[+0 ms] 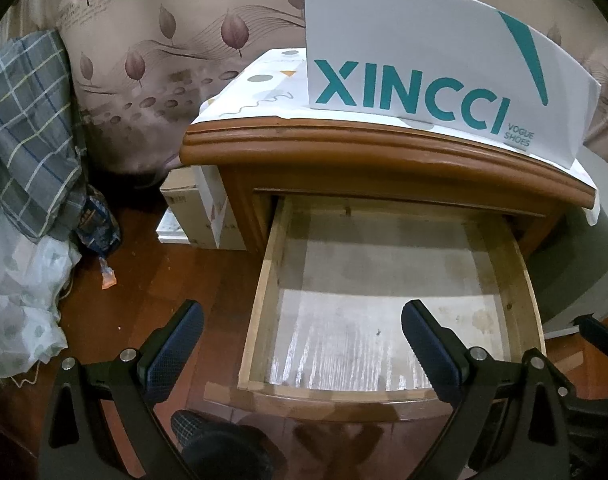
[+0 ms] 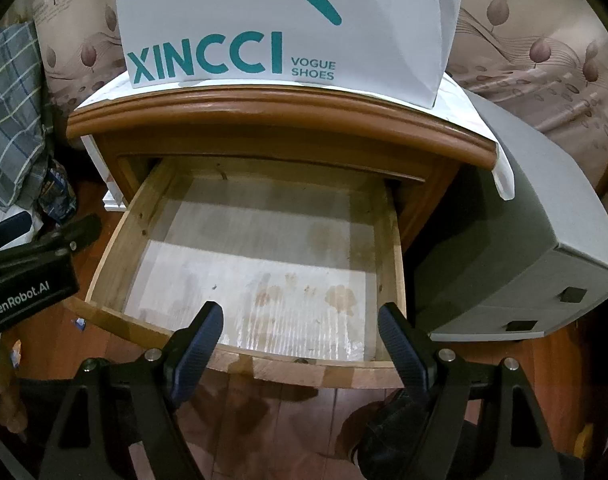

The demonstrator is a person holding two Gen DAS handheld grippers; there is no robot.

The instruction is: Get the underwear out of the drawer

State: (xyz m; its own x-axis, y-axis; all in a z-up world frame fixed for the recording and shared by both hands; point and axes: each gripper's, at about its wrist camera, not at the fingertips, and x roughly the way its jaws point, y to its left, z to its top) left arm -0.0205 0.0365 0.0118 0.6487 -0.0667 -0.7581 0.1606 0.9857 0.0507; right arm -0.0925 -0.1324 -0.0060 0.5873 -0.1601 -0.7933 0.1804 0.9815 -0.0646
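Both claws, left gripper [image 1: 302,330] and right gripper [image 2: 300,330], wide open, empty, above drawer [image 2: 115,236].

White XINCCI shoe box [image 1: 444,68] upright on patterned white cloth [image 1: 255,92] covering the wooden nightstand top [image 1: 344,148]. Grey box [image 2: 524,240] on floor, just beside nightstand's right side. White cartons [image 1: 195,216] on floor at its left. Plaid grey-blue fabric [image 1: 27,128] draped at far left, sheer white fabric [image 1: 19,292] below it. Leaf-print curtain [image 1: 163,40] behind everything. Reddish wood floor [image 1: 151,280], small orange scrap [image 1: 108,278] lying on it.
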